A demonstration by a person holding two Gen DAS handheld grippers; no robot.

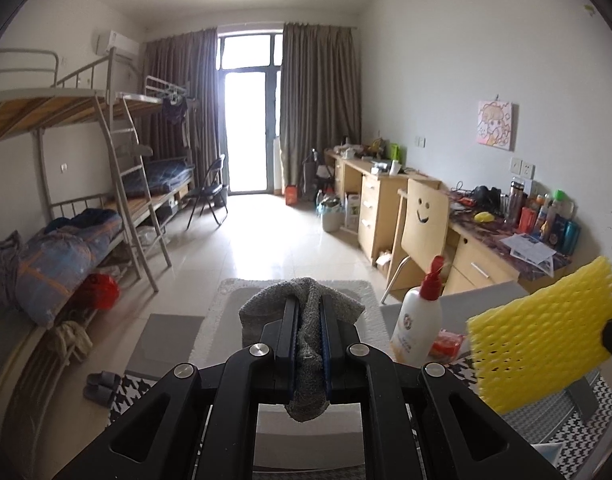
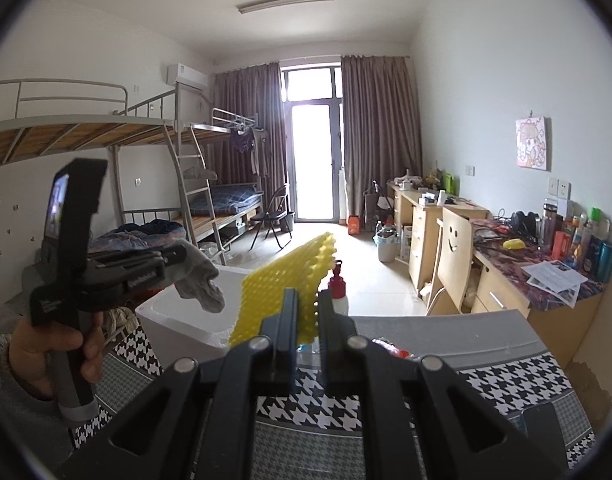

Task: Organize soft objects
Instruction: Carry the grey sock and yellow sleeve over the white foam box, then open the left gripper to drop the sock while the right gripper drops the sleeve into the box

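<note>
My left gripper (image 1: 309, 300) is shut on a grey sock (image 1: 262, 304), which bulges out past the fingertips and hangs down behind them. It hovers over a white foam box (image 1: 226, 292). In the right wrist view a hand (image 2: 62, 344) holds this left gripper (image 2: 174, 260) at the left, and the grey sock (image 2: 204, 284) droops above the white foam box (image 2: 174, 316). My right gripper (image 2: 308, 300) is shut on a yellow foam mesh sleeve (image 2: 282, 284), held up and tilted. The yellow foam mesh (image 1: 546, 328) also fills the right of the left wrist view.
A white bottle with a red cap (image 1: 420, 320) stands on the houndstooth tablecloth (image 2: 506, 380), beside a red packet (image 1: 446, 344). A grey board (image 2: 446, 328) lies behind. A wooden chair with a smiley (image 1: 424, 224) and a cluttered desk stand to the right, bunk beds to the left.
</note>
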